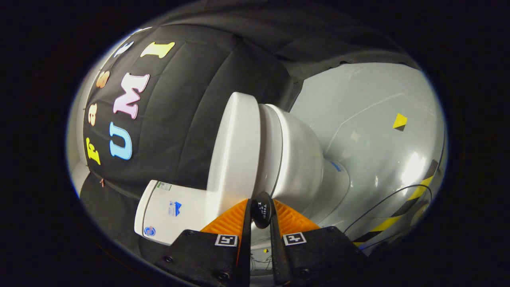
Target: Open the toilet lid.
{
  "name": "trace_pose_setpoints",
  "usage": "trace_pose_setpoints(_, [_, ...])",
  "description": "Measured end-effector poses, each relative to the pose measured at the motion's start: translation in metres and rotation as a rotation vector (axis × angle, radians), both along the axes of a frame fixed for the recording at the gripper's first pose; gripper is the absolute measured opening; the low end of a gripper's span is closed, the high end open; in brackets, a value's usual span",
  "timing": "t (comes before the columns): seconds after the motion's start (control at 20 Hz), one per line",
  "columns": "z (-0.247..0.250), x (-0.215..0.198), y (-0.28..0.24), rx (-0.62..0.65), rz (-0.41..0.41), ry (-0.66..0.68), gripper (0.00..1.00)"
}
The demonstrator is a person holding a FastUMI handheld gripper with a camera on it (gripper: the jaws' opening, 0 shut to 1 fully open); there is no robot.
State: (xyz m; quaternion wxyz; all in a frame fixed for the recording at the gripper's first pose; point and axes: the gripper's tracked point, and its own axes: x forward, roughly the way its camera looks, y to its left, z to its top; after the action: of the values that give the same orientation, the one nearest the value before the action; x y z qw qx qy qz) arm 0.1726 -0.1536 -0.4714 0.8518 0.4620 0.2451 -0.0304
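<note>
Gripper [261, 205] at the toilet's lid edge, view rolled sideways.
The orange fingers [229, 221] stand nearly closed, a narrow gap between them holding a small black round knob [261, 213]; whether both press on it I cannot tell. Just beyond the tips the white toilet lid [235, 147] lies shut against the seat and bowl [299, 159], grey floor [378, 119] beyond.

I see a white toilet [287, 159], my claw's [261, 215] orange fingers [227, 221], and yellow-black striped tape [402, 213] on grey floor [370, 103].
</note>
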Motion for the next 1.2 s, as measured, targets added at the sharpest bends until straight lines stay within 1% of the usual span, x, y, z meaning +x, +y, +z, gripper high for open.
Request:
trace_pose_setpoints(0.15, [0.012,-0.003,0.008,-0.101,0.047,-0.007,0.27])
trace_pose_setpoints(0.3, [0.026,-0.002,0.01,-0.162,0.072,-0.009,0.27])
trace_pose_setpoints(0.35, [0.033,-0.006,0.007,-0.199,0.063,0.003,0.27])
trace_pose_setpoints(0.45, [0.048,-0.003,0.012,-0.279,0.069,-0.01,0.12])
trace_pose_setpoints(0.6, [0.068,-0.002,0.021,-0.354,0.094,-0.018,0.12])
trace_pose_setpoints(0.75, [0.104,-0.001,0.039,-0.468,0.132,-0.057,0.12])
trace_pose_setpoints(0.9, [0.139,0.001,0.062,-0.585,0.167,-0.085,0.12])
trace_pose_setpoints(1.2, [0.184,-0.001,0.11,-0.77,0.208,-0.098,0.12])
